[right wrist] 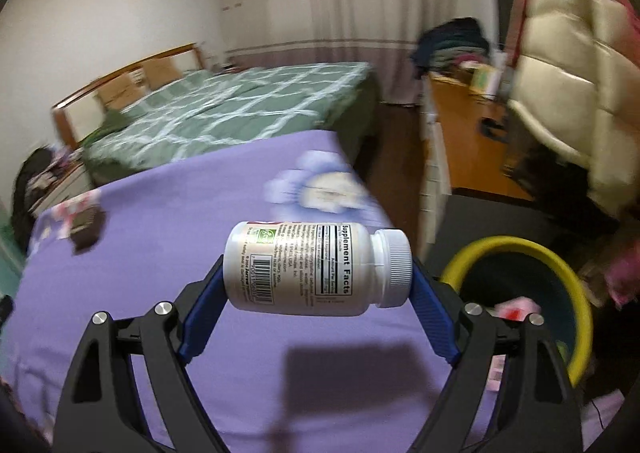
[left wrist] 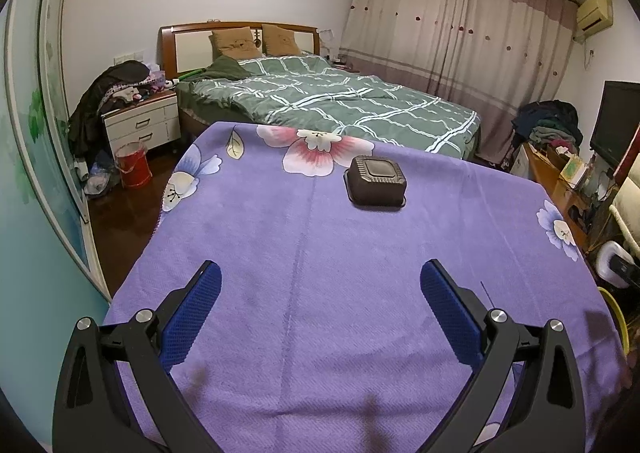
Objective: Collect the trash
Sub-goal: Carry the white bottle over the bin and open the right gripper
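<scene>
Bottle (right wrist: 316, 267) lies crosswise in right gripper (right wrist: 316, 293), clamped end to end, cap toward 3 o'clock, yellow-rimmed bin (right wrist: 576, 317) just beyond the table edge at 3 o'clock; left gripper (left wrist: 320, 293) wide, empty.

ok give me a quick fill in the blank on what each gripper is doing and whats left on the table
1. The right gripper holds a white ____ sideways by its ends.
2. The left gripper is ____, with nothing between its fingers.
3. A dark brown tray lies upside down on the ____ cloth.
4. The bin beside the table has a ____ rim.

Missing words: bottle; open; purple; yellow
</scene>
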Motion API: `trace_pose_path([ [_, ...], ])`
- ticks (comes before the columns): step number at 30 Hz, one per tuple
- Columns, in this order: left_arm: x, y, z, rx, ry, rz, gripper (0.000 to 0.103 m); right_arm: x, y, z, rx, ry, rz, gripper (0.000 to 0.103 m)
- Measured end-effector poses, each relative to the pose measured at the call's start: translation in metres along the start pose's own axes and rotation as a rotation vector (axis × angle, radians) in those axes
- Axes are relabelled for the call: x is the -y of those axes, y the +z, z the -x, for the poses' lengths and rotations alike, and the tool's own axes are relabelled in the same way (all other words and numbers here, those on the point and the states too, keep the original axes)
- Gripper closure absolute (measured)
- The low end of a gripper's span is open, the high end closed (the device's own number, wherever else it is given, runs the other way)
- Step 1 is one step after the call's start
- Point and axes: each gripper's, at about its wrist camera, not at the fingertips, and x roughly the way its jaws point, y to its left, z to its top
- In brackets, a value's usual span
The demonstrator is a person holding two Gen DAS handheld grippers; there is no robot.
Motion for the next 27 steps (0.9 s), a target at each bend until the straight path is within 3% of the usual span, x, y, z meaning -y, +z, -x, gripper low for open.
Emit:
trace_pose_path([
  [5,0.001,0.0,0.0,0.0,0.007,-0.01,0.005,0.068,-0.009,0.002,-0.011,-0.115,-0.116,0.022],
  [10,0.003,-0.001,-0.001,-0.006,0.016,-0.018,0.005,0.104,-0.014,-0.006,-0.03,-0.202,-0.185,0.022],
  [14,0.006,-0.002,-0.003,-0.015,0.017,-0.027,0.005,0.115,-0.019,-0.009,-0.029,-0.259,-0.222,0.022],
  [27,0.01,-0.003,-0.007,-0.037,0.013,-0.04,0.005,0.107,-0.018,0.008,0.059,-0.272,-0.192,0.018],
])
